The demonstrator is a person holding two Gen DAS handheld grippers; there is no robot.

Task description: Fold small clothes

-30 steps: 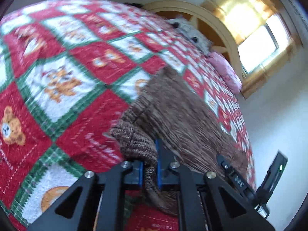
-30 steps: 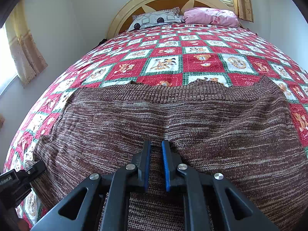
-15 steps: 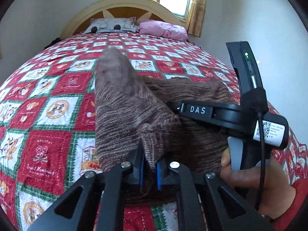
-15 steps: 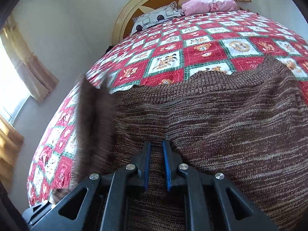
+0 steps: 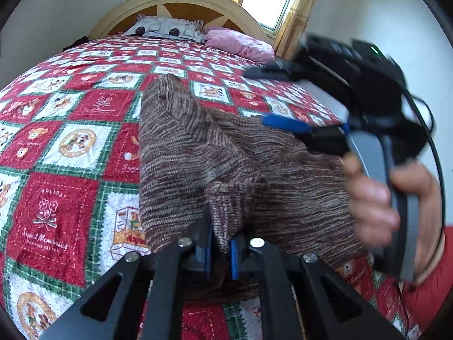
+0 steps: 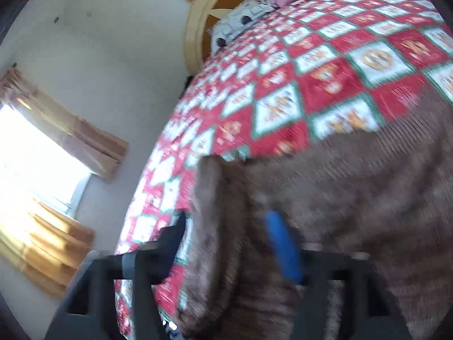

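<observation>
A brown knitted sweater [image 5: 254, 153] lies on a bed covered by a red, white and green patchwork quilt [image 5: 70, 141]. The left hand-held gripper [image 5: 220, 250] is clenched on a ribbed edge of the sweater, lifting a fold of it over the rest of the garment. To its right, a person's hand [image 5: 390, 198] holds the right hand-held gripper [image 6: 226, 240], whose blue-padded fingers [image 6: 280, 243] stand spread apart; a raised part of the sweater sits between them in the blurred right wrist view, and whether they touch it cannot be told. At the head of the bed, a grey patterned pillow [image 5: 167, 28] and a pink pillow [image 5: 237, 44] rest against a curved wooden headboard [image 5: 181, 0].
</observation>
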